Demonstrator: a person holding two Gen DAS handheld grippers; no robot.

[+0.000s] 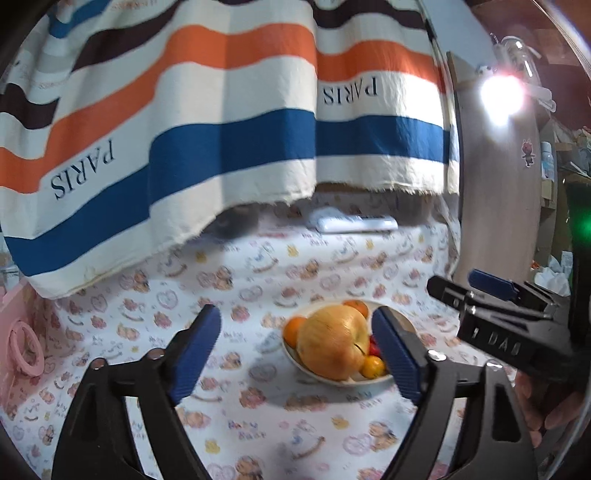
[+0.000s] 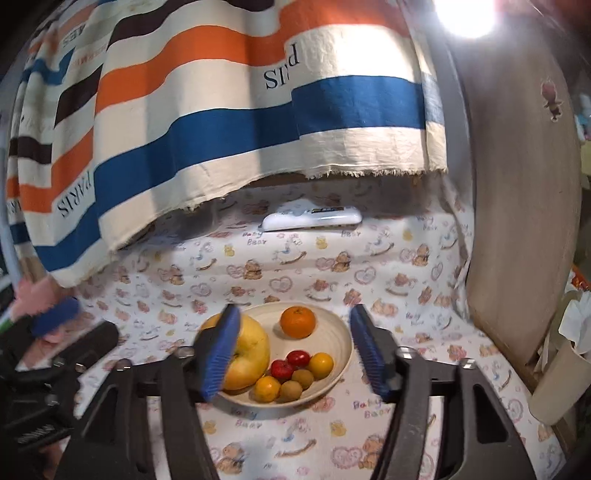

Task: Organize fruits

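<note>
From my left wrist view, the large yellow-orange pomelo [image 1: 332, 341] hides most of the cream ceramic bowl [image 1: 400, 319]; only slivers of an orange tangerine [image 1: 294, 329], a second one behind it, a red fruit and a small yellow fruit [image 1: 373, 366] show around it. The left gripper [image 1: 301, 349] stands released, its blue pads wide apart with nothing between them, the bowl low and right of centre in the gap. The right gripper's black body cuts in at the right edge, over a hand I can barely make out.

My right wrist view is blurred. The right gripper [image 2: 295, 349] is released too, and its left pad covers part of the pomelo. The bowl sits lower centre on the bear-printed white cloth [image 2: 406, 266], holding one tangerine, two red fruits, two small yellow ones and two brown ones. Behind it lies a white remote control [image 2: 312, 219], under the hanging striped "PARIS" fabric [image 2: 221, 122]. A glaring lamp [image 2: 465, 14] washes out the upper right.
</note>
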